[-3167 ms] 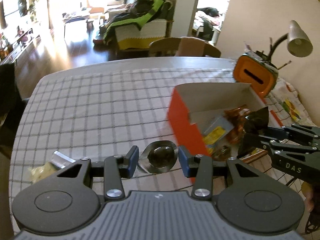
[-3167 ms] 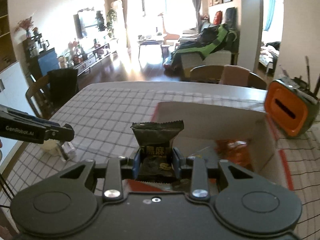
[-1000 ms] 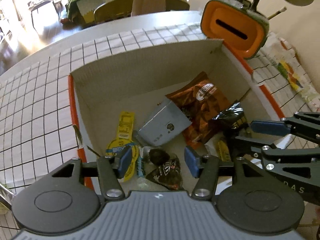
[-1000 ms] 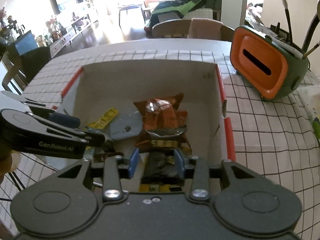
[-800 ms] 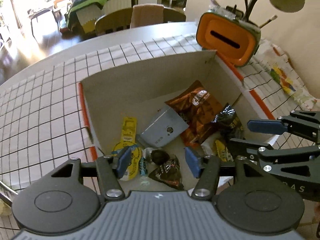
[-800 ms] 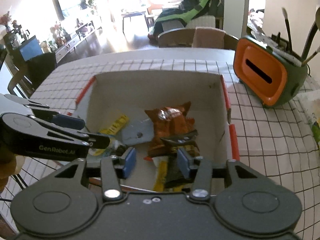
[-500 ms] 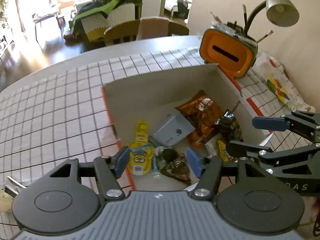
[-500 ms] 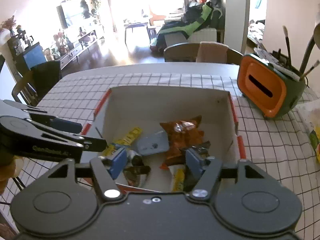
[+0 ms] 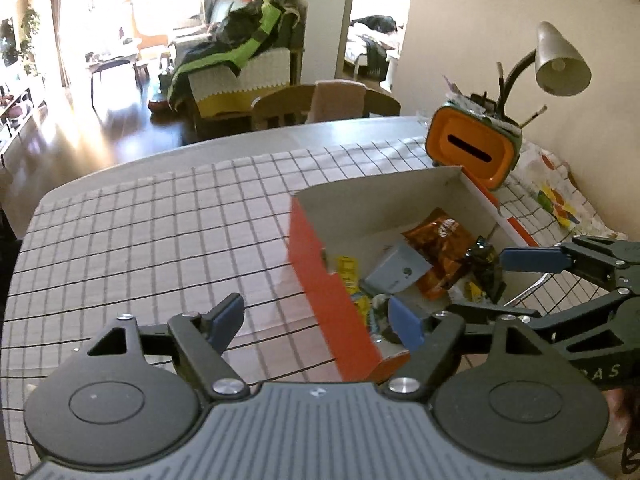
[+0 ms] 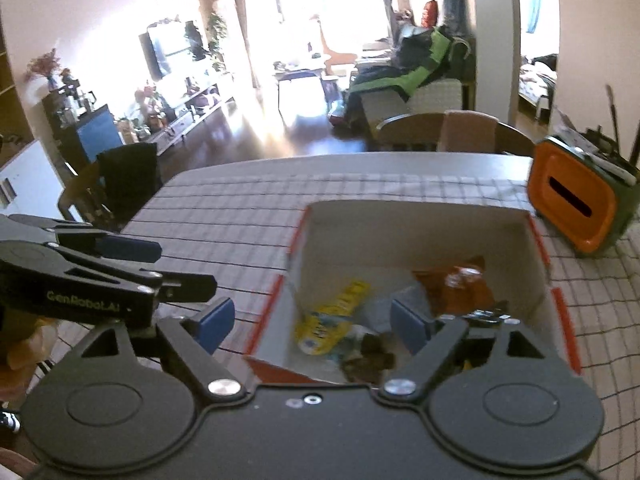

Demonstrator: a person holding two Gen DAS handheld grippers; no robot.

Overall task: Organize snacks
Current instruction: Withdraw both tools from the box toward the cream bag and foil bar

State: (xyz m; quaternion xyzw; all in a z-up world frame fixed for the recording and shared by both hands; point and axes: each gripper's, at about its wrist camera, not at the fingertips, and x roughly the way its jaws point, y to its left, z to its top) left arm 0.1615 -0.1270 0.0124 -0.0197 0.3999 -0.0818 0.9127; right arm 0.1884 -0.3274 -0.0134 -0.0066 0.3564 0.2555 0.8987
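Snacks boxed, both tools empty

Left hand-held gripper and right hand-held gripper just spread wide, holding nothing; snack packets piled inside orange cardboard box on checked worktop; apparently little left outside.

snack wrappers in box blurred, unreadable

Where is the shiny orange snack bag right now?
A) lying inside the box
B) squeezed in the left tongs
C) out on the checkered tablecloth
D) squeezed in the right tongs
A: the orange snack bag lies inside the box with the other packets, while the left tongs and the right tongs both stand open and empty.
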